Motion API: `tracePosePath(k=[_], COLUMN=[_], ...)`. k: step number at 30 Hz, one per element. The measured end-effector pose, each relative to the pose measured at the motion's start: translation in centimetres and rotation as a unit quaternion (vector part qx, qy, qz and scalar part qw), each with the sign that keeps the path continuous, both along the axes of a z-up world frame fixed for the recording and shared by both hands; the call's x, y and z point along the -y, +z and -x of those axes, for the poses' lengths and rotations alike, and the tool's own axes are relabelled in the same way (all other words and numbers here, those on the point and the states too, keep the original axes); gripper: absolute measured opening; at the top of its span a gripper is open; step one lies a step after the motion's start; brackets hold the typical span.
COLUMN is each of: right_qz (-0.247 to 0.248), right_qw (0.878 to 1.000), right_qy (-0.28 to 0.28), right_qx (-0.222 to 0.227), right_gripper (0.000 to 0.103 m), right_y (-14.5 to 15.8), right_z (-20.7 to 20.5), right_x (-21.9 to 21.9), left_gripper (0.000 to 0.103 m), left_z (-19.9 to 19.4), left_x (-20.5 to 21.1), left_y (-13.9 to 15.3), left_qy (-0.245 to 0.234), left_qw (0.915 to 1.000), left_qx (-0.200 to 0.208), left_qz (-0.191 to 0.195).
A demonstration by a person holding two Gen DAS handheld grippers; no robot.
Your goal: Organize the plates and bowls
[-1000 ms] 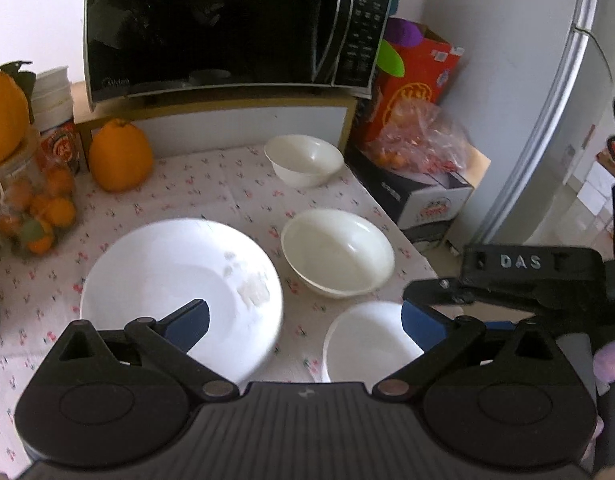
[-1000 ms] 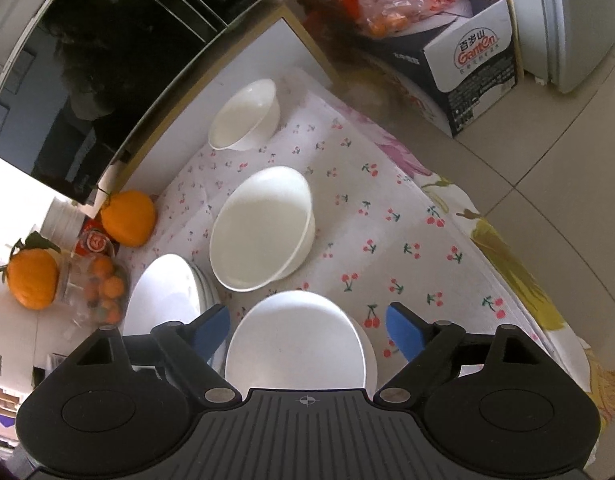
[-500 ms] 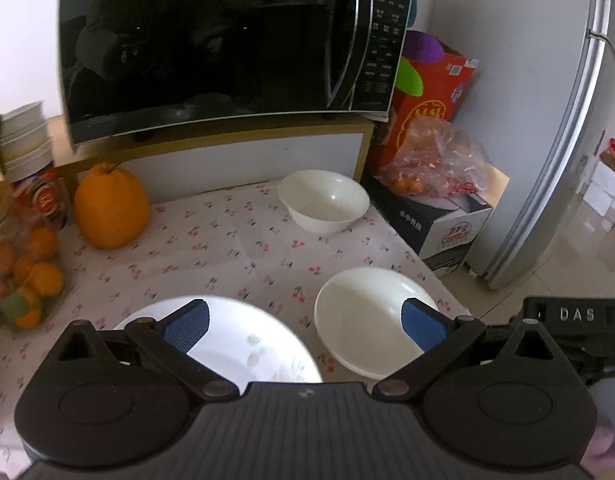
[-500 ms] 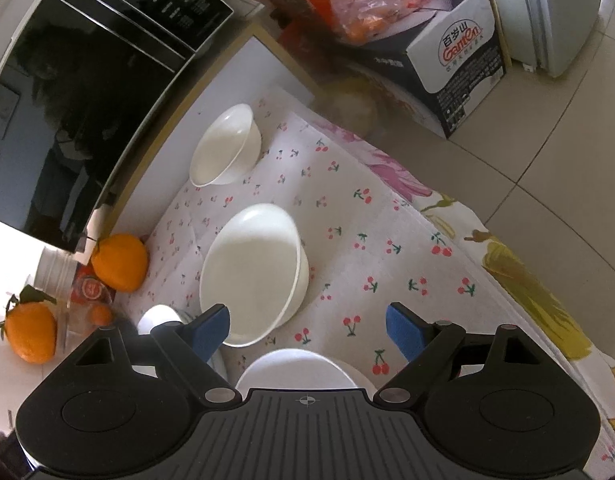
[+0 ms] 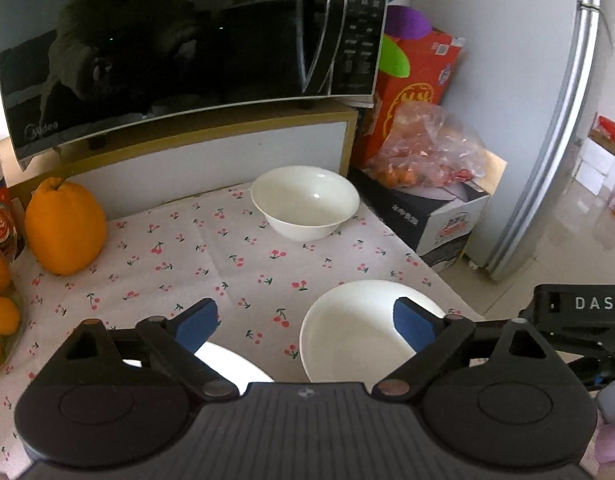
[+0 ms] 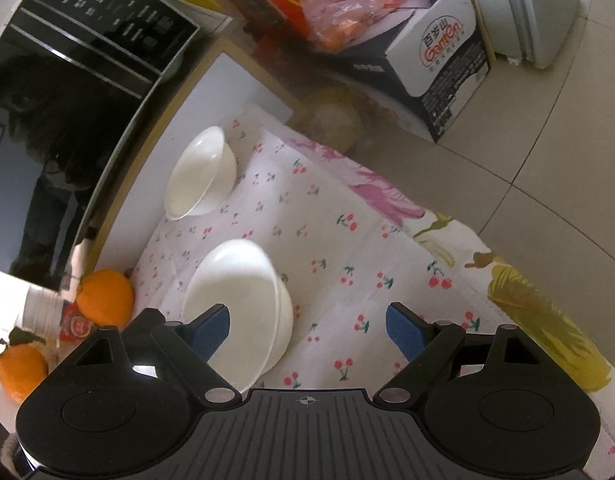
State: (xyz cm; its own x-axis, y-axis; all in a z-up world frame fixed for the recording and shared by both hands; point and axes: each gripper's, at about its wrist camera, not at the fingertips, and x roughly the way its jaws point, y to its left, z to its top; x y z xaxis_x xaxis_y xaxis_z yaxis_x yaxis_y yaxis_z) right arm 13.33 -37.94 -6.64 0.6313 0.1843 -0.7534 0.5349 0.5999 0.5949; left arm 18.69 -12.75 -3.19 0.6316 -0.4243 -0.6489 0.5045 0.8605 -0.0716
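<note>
Hovering both grippers over the counter (image 5: pixel 235 248): my left gripper (image 5: pixel 305 322) has its fingers closing with nothing between them yet, the near bowl (image 5: pixel 347 332) just under its right finger. My right gripper (image 6: pixel 307 326) sits wide open and empty beside that bowl. The small bowl (image 5: pixel 305 200) sits by the microwave (image 5: pixel 179 40), a plate (image 5: pixel 231 364) below my left gripper.

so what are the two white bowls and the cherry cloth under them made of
Far bowl: looks like glazed ceramic or porcelain, smooth and glossy, with a bright glint inside. Near bowl: same glossy white look with a thin rim, probably ceramic, though opal glass or melamine can't be ruled out. Cherry cloth: matte with visible fold creases, likely thin fabric or soft plastic sheet.
</note>
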Motion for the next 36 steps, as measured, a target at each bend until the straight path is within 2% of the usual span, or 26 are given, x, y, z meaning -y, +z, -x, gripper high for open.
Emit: tracePosePath(k=[4,8,12,15,18,22,26,29,36], right_qz=[-0.005,-0.028,-0.013,-0.014,-0.013,-0.011,-0.012,-0.013,-0.016], right_qw=[1.000,0.999,1.000,0.999,0.999,0.999,0.999,0.999,0.999], right_qy=[-0.015,-0.018,-0.019,-0.014,-0.009,-0.001,0.004,0.010,0.011], right_qx=[-0.001,0.011,0.018,0.026,0.030,0.032,0.035,0.033,0.030], right_gripper=[0.087,0.087,0.084,0.077,0.067,0.050,0.035,0.028,0.022], right_y=[-0.4,-0.7,-0.3,-0.2,-0.1,-0.2,-0.4,-0.6,-0.9], right_z=[-0.2,-0.4,-0.7,-1.0,-1.1,-1.3,-1.4,-1.5,-1.6], right_x=[0.4,0.5,-0.2,-0.5,-0.7,-1.0,-1.2,-1.4,-1.6], left_gripper=[0.083,0.070,0.059,0.052,0.050,0.044,0.031,0.026,0.024], left_z=[-0.3,-0.4,-0.5,-0.5,-0.6,-0.7,-0.6,-0.5,-0.7], left_x=[0.4,0.5,0.6,0.5,0.4,0.3,0.6,0.7,0.7], left_y=[-0.3,-0.6,-0.9,-0.9,-0.9,-1.1,-1.2,-1.3,-1.7], left_qy=[-0.001,0.001,-0.004,-0.007,-0.014,-0.027,-0.036,-0.040,-0.039], left_qw=[1.0000,1.0000,1.0000,0.9999,0.9997,0.9988,0.9985,0.9984,0.9984], left_qx=[-0.003,-0.006,-0.008,-0.008,-0.015,-0.029,-0.030,-0.031,-0.039], left_qz=[0.004,0.007,0.005,0.006,0.013,0.029,0.029,0.023,0.013])
